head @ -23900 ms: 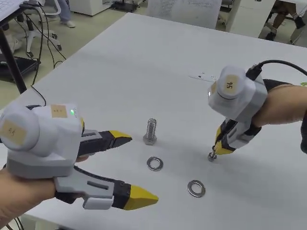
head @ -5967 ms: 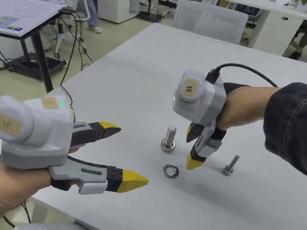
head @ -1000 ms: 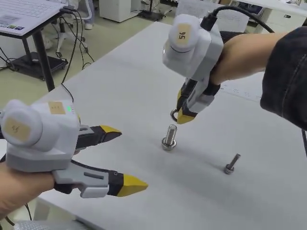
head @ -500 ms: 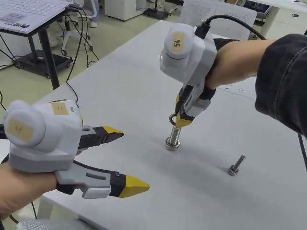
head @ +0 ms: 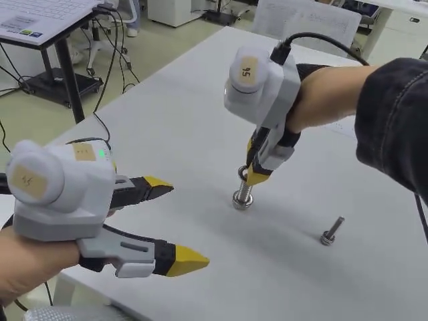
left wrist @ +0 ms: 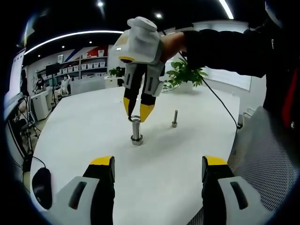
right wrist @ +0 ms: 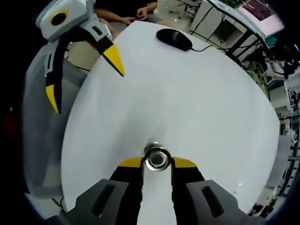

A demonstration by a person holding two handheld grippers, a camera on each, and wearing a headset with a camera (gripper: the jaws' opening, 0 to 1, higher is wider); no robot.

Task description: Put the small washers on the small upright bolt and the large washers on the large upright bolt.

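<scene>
Large washer (right wrist: 158,158) clamped in right gripper (head: 253,176), at tip of large bolt (head: 243,194) on table (head: 200,120). Keep hole centred over shank, ring level, release low. Left gripper (head: 177,222) jaws apart, well clear. Small bolt (head: 331,231) nearby.

Since 1 s ago: lowers right gripper (head: 252,175) from well above large upright bolt (head: 243,195) down to its top end. Brings pinched large washer (head: 243,172) to threaded tip. Since 6 s ago: lifts that washer off table (head: 187,114).
</scene>
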